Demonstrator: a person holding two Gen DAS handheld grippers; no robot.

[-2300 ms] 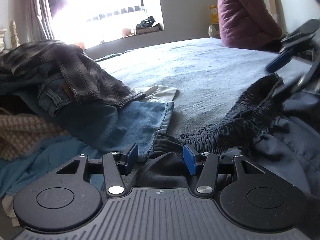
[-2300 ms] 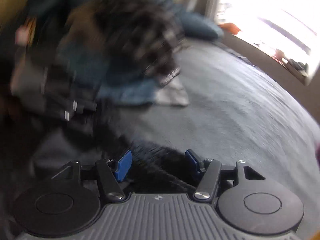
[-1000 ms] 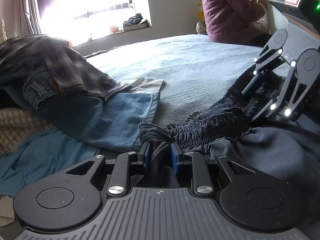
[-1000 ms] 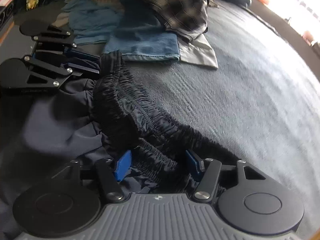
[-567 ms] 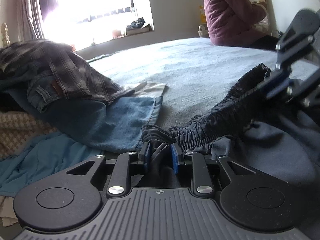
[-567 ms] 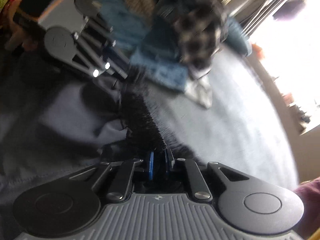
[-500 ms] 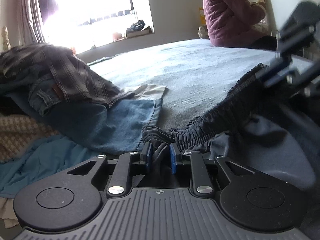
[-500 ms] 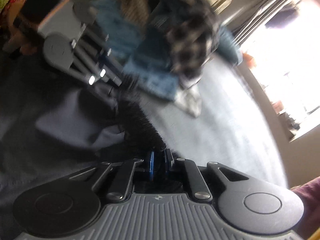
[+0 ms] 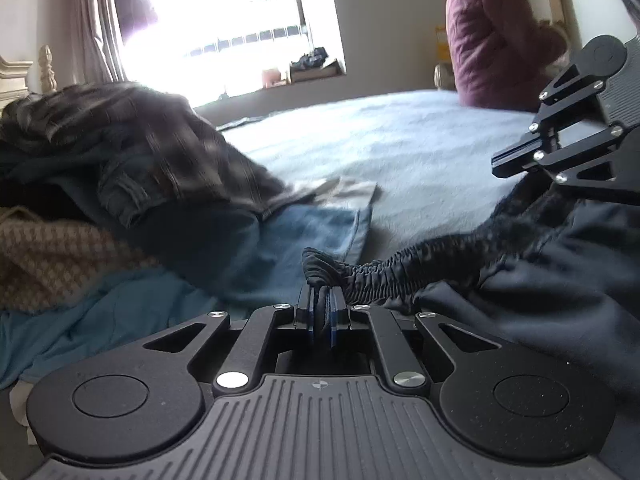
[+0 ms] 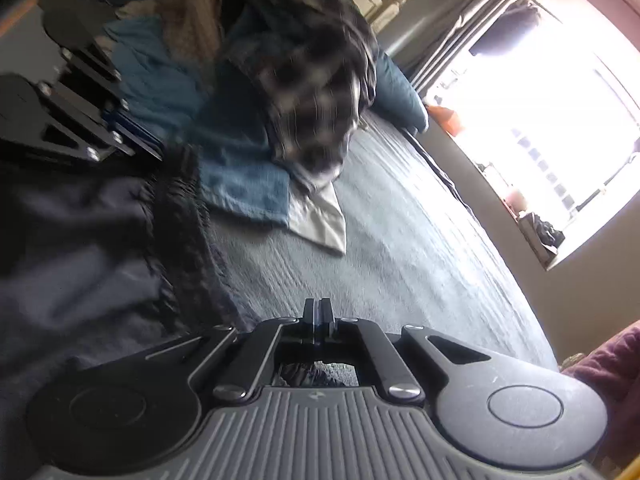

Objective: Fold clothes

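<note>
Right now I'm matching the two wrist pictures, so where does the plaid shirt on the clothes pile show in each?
Left wrist view: the plaid shirt lies upper left, draped over the clothes pile, above the blue jeans.
Right wrist view: the plaid shirt sits top centre, blurred, beyond the jeans.
Shared landmark: the bright window, upper centre in the left view, at the right edge in the right view.

The left hand-held gripper (image 9: 321,312) was closing on the gathered elastic waistband of dark navy trousers (image 9: 404,264) on the pale blue bed (image 9: 380,140).
</note>
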